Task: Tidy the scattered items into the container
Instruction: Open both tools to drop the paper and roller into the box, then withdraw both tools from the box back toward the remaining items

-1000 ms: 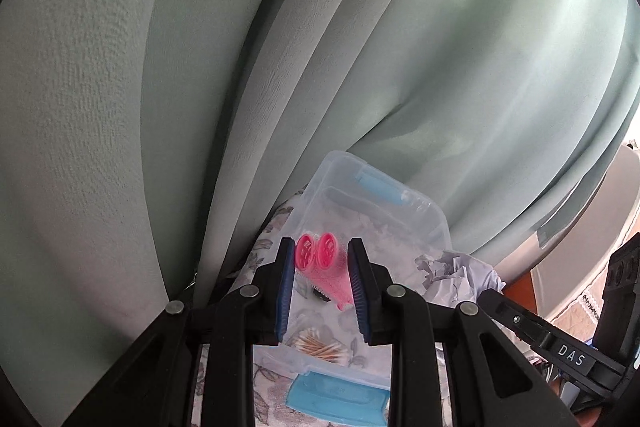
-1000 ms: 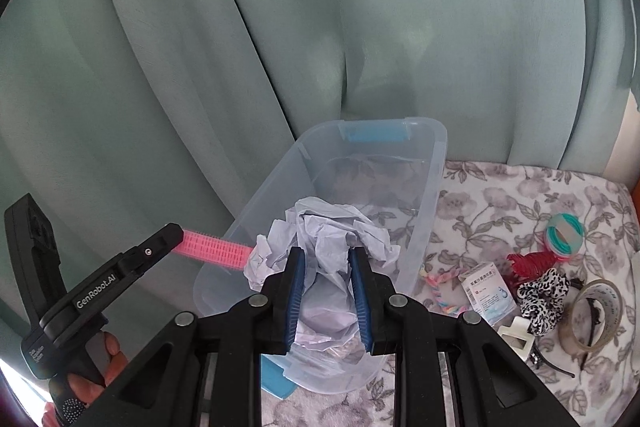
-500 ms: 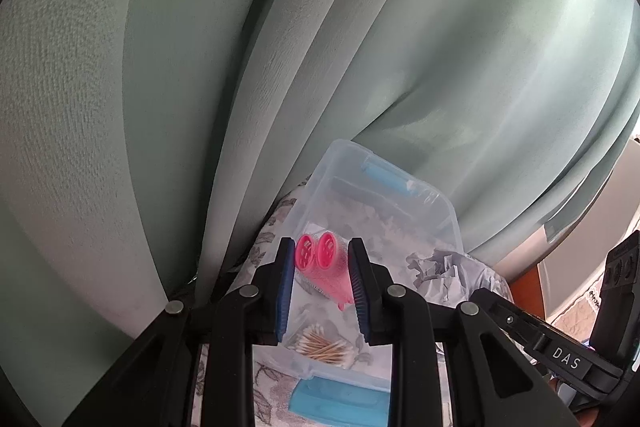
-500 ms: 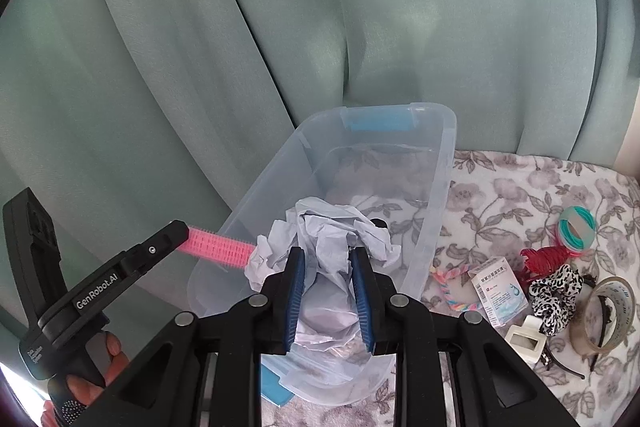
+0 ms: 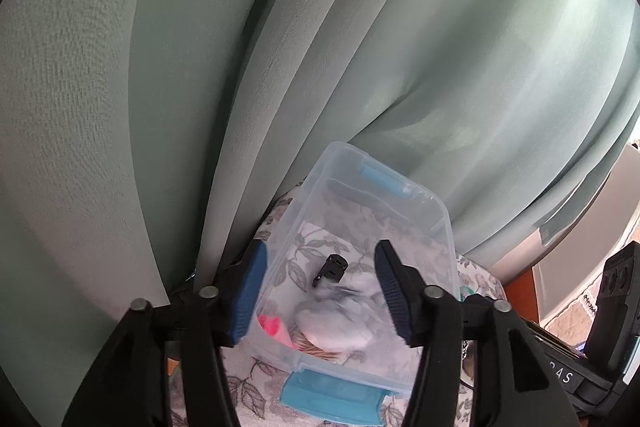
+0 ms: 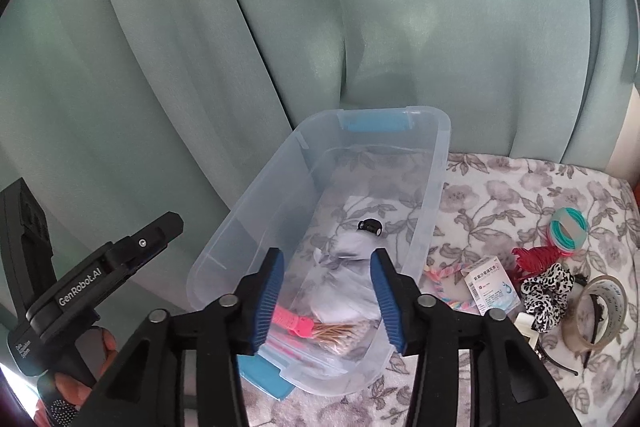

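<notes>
1. Hovering over the container (image 6: 424, 227), both grippers are spread wide w/ nothing between the pads: right gripper (image 6: 326, 297), left gripper (image 5: 318, 291).
2. Container = clear plastic tub w/ blue latch at its far end, sitting on floral cloth (image 6: 500, 195); it lies straight ahead of and below both finger pairs.
3. Already inside, just past the right fingertips: crumpled paper (image 6: 352, 267), pink rollers (image 6: 292, 319), cotton swabs (image 6: 340, 331), small black clip (image 6: 370, 225).
4. Still loose, off to the right of the right fingers: small medicine box (image 6: 490, 285), leopard scrunchie (image 6: 548, 287), red claw clip (image 6: 536, 255), teal ring stack (image 6: 568, 227), tape roll (image 6: 596, 311), pastel braided rope (image 6: 444, 293).
5. Handling guess: all look light. Box is stiff card, so pinch across its flat faces. Scrunchie is soft, will squash; grab mid-bunch.
6. Tape roll is stiff but slick; pinch through the ring wall. Red clip has teeth and could snag the scrunchie it touches.
7. Judged abt half done; the box, nearest the right fingers, looks the easiest next grab.
</notes>
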`<state>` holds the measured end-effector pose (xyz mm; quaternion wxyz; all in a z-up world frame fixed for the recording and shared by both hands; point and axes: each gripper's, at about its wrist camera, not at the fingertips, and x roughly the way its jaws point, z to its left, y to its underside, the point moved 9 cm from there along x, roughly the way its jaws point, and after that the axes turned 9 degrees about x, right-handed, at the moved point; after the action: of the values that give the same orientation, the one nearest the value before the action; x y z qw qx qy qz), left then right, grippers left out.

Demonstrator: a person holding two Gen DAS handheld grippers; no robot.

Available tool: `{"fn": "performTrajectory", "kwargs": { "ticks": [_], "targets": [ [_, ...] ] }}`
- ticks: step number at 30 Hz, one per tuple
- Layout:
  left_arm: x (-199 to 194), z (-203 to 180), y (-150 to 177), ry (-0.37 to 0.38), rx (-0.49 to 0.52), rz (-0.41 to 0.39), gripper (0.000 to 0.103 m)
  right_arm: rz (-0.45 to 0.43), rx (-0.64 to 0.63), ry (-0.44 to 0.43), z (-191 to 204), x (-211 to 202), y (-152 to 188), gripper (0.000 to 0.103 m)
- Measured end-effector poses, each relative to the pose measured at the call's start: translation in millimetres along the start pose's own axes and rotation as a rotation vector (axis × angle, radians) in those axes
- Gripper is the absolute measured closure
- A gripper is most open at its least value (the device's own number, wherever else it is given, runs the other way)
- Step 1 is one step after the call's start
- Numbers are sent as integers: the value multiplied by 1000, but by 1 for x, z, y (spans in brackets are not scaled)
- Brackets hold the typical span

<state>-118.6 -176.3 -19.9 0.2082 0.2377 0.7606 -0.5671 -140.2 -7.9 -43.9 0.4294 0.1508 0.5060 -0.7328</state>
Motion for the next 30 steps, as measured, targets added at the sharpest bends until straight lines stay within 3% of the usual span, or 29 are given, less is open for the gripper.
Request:
{"fn": "performTrajectory", "kwargs": {
  "ticks": [4, 11, 14, 18, 21, 30],
  "targets": [
    [-6, -5, 1, 14, -1, 4, 27, -11, 4, 1, -1, -7, 0, 42],
    [-16, -21, -3, 19, 32, -5, 20, -36, -3, 9, -3, -28, 4, 28],
    [-29, -32, -4, 17, 64, -21, 16, -58, -13, 8, -2, -41, 5, 19],
    [-47, -48, -7, 10, 106, -49, 13, -98, -13, 4, -4, -61, 8, 0],
    [-61, -60, -8, 13, 136, -74, 8, -124, -7, 4, -7, -79, 11, 0],
    [-92, -109, -3, -20, 222, -129, 8, -236, 22, 30, -36, -134, 19, 0]
  ]
}}
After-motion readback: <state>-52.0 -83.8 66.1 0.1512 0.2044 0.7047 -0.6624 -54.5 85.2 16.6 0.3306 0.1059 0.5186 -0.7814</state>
